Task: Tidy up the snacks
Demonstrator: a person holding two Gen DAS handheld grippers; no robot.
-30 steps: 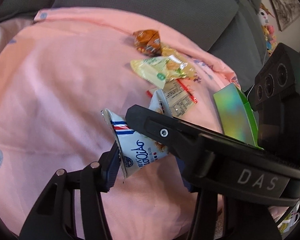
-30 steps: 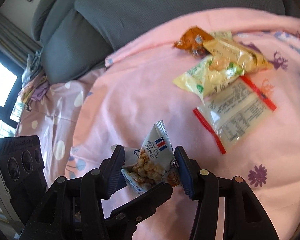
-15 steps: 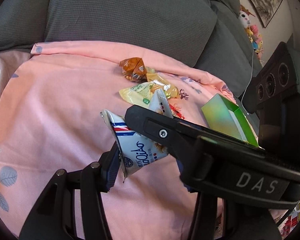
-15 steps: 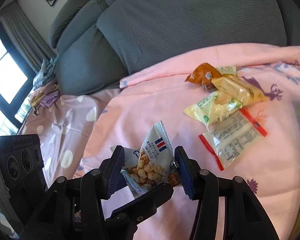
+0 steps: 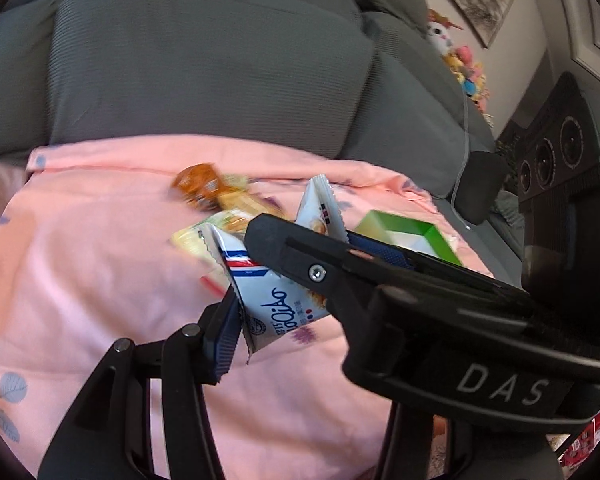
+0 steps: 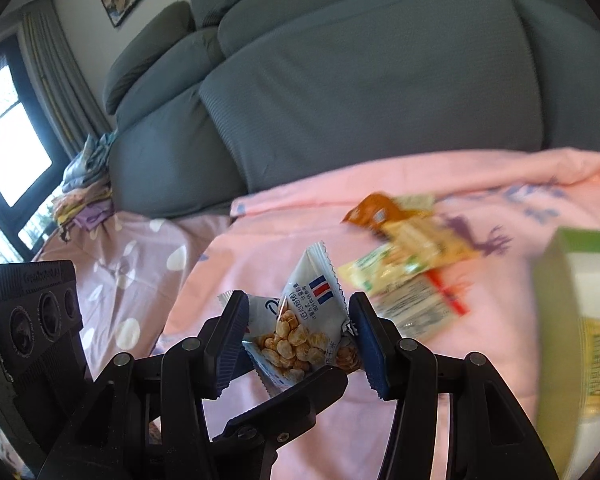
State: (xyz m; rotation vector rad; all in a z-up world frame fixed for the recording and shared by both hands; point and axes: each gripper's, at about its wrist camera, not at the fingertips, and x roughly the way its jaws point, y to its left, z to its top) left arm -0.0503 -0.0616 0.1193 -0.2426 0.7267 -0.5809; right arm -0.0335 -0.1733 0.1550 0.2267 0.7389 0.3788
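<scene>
Left wrist view: my left gripper (image 5: 296,280) and my right gripper (image 5: 332,248) both pinch the same white snack packet (image 5: 276,300), which hangs in the air above the pink sheet (image 5: 92,264).
Left tongs: pressed onto the packet; one blue pad sits at its lower left edge, while the other finger is hidden behind my right gripper's black arm.
Right wrist view: my right gripper (image 6: 298,340) clamps the packet (image 6: 304,332) from both sides, pads touching the wrapper.
Packet: white with a red-white-blue flag mark and a picture of roasted beans; one sealed end points up and it is tilted.
Other snacks: an orange packet (image 6: 374,210), a yellow packet (image 6: 424,240), a pale green-yellow packet (image 6: 380,276) and a clear red-edged bag (image 6: 420,304) lie together on the sheet, blurred.
Green box (image 6: 572,320): open, at the right edge, near the loose snacks; something yellow lies inside.
Background: grey sofa cushions (image 6: 360,88) behind the sheet.
</scene>
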